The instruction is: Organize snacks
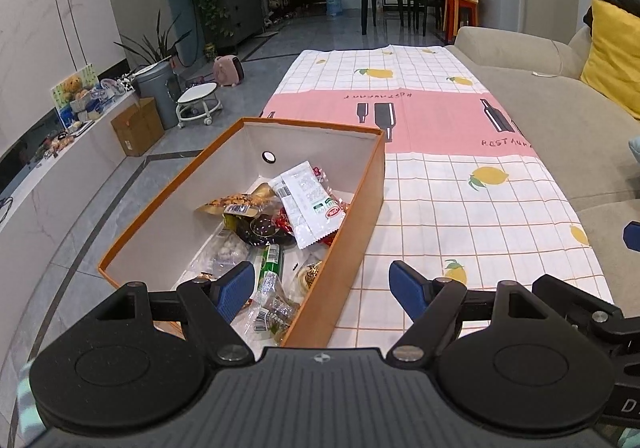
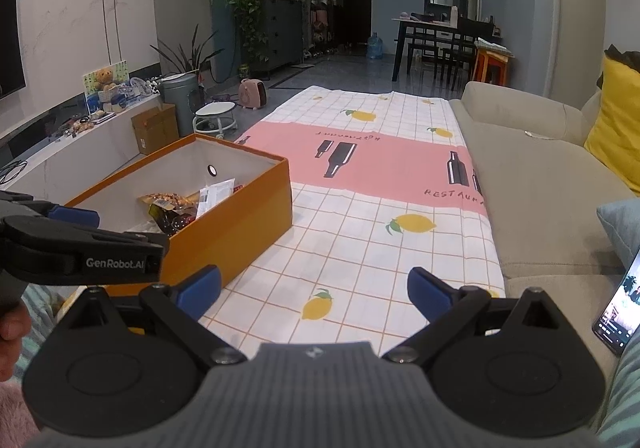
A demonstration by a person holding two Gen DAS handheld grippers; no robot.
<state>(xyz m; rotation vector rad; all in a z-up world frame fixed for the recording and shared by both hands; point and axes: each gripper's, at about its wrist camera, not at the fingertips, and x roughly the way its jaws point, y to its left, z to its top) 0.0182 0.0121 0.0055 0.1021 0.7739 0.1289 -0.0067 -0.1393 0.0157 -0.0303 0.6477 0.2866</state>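
Note:
An orange box (image 1: 352, 216) with a white inside stands on the left part of the lemon-print tablecloth (image 1: 460, 208). It holds several snack packets, among them a white sachet (image 1: 308, 204), a nut bag (image 1: 232, 202) and a green stick pack (image 1: 272, 264). My left gripper (image 1: 322, 288) is open and empty above the box's near end. In the right wrist view the box (image 2: 240, 224) is at left. My right gripper (image 2: 314, 290) is open and empty over the cloth (image 2: 380, 216). The left gripper's body (image 2: 80, 248) shows at the left edge.
A beige sofa (image 1: 560, 136) with a yellow cushion (image 1: 616, 56) runs along the right. A phone (image 2: 620, 308) lies at the right edge. A grey bin (image 1: 158, 88), a white stool (image 1: 198, 104) and a cardboard box (image 1: 138, 126) stand on the floor at left.

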